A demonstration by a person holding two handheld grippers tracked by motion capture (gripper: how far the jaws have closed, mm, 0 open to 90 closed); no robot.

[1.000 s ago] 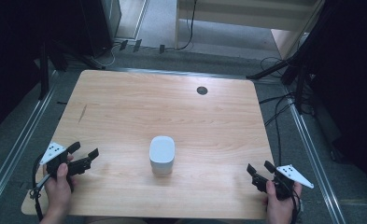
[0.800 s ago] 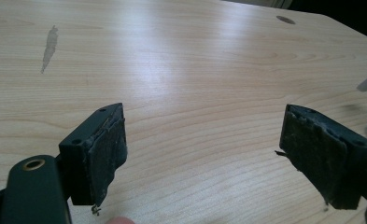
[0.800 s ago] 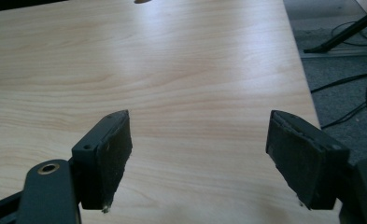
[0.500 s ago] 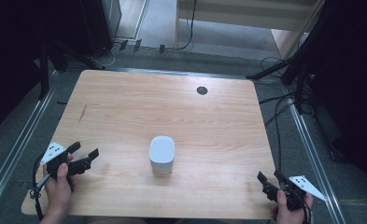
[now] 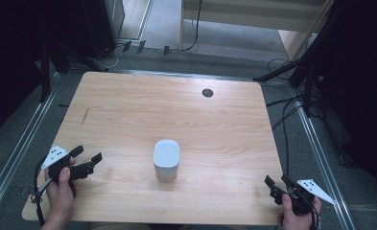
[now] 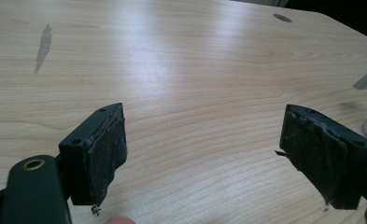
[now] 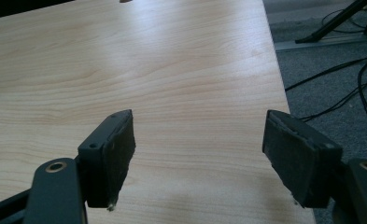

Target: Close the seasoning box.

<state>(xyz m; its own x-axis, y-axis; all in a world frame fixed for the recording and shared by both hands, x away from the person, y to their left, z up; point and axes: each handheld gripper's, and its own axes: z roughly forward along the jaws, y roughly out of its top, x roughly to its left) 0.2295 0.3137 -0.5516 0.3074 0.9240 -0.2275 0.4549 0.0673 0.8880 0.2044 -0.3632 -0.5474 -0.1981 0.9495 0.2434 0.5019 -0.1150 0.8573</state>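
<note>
While both grippers sat wide open and empty | left gripper (image 5: 83, 160) | right gripper (image 5: 278, 184) at table (image 5: 128, 110) edge | white box (image 5: 166, 158) between them, well apart | one-sided push could topple it

High view: fixed cam above the near side, looks fwd and down over the whole wooden table (image 5: 128, 110) plus floor beyond. Left gripper view: rides low and close, faces across the table toward the round hole (image 6: 282, 18) near the far edge; same hole (image 5: 207, 92) seen from high. Right gripper view: low, close, faces along the table's right edge (image 7: 272, 60) w/ floor cables (image 7: 340, 74) alongside.
</note>
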